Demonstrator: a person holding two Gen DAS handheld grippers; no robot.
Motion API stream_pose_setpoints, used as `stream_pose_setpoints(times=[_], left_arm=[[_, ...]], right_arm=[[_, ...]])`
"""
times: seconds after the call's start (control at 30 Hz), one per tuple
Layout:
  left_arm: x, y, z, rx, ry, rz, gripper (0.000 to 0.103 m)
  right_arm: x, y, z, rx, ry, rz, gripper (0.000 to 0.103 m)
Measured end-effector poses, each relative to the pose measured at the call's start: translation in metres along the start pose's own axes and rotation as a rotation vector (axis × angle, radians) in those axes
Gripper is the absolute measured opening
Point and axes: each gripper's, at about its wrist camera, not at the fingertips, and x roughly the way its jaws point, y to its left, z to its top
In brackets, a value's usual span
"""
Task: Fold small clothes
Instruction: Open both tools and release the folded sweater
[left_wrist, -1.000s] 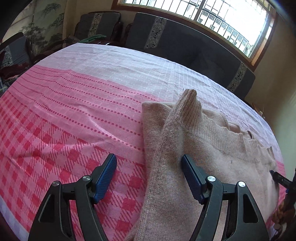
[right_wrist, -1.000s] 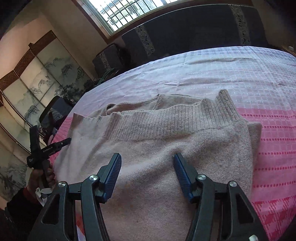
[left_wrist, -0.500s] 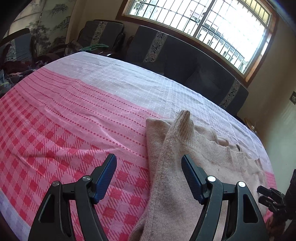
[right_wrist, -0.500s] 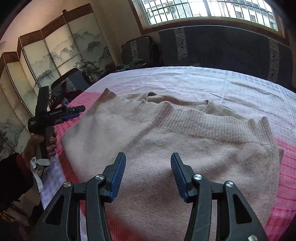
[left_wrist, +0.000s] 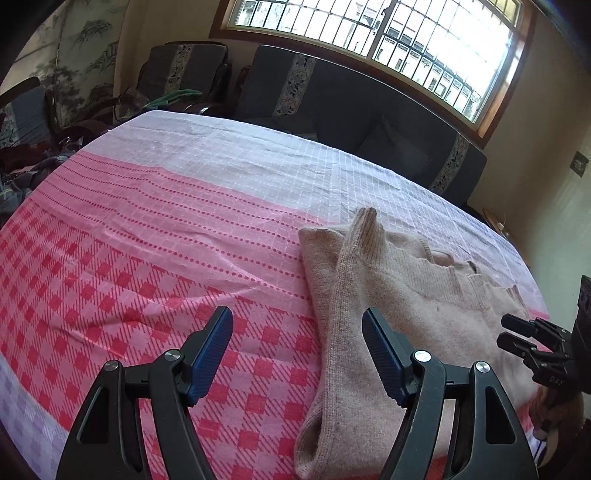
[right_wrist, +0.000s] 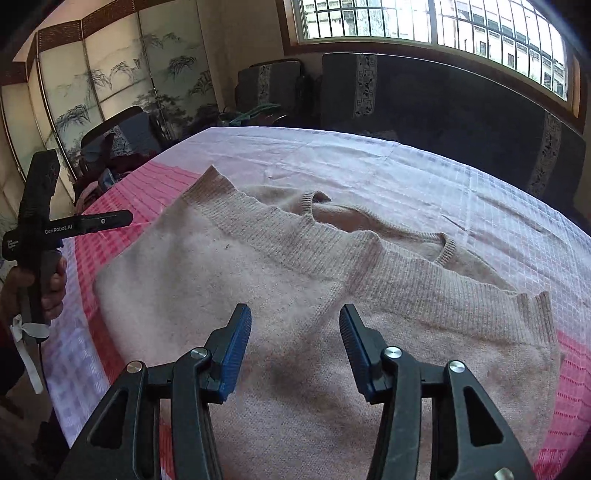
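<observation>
Beside the sweater (left_wrist: 406, 295), on its left, the left gripper (left_wrist: 297, 354) hovers with jaws wide and empty. Its right finger is over the folded sleeve (left_wrist: 343, 332), its left finger over the bare checked cloth of the tabletop (left_wrist: 147, 229). The sleeve's long axis runs away from this gripper, along the sweater's left edge. The sweater lies flat, its ribbed hem (right_wrist: 369, 258) folded up toward the collar (right_wrist: 447, 247). Over the sweater's middle, the right gripper (right_wrist: 295, 350) is also wide and holds nothing. I judge the left gripper is nearer to the sleeve side, the right one to the body.
</observation>
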Motion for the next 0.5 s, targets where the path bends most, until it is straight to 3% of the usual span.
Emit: stream_pose_setpoints(times=[0.13, 0.2, 0.33, 0.5], left_arm=[[0.006, -0.008, 0.0, 0.049, 0.047, -0.065, 0.073], [0.009, -0.01, 0.001, 0.061, 0.064, -0.075, 0.073], [0.02, -0.008, 0.006, 0.043, 0.113, -0.14, 0.073], [0.042, 0.0, 0.014, 0.0, 0.204, -0.265, 0.073]], right_arm=[[0.032, 0.012, 0.005, -0.073, 0.079, -0.073, 0.055], [0.025, 0.008, 0.006, -0.043, 0.068, -0.045, 0.056], [-0.024, -0.01, -0.008, 0.047, -0.11, 0.007, 0.053], [-0.075, -0.037, -0.045, 0.135, -0.236, 0.009, 0.053]])
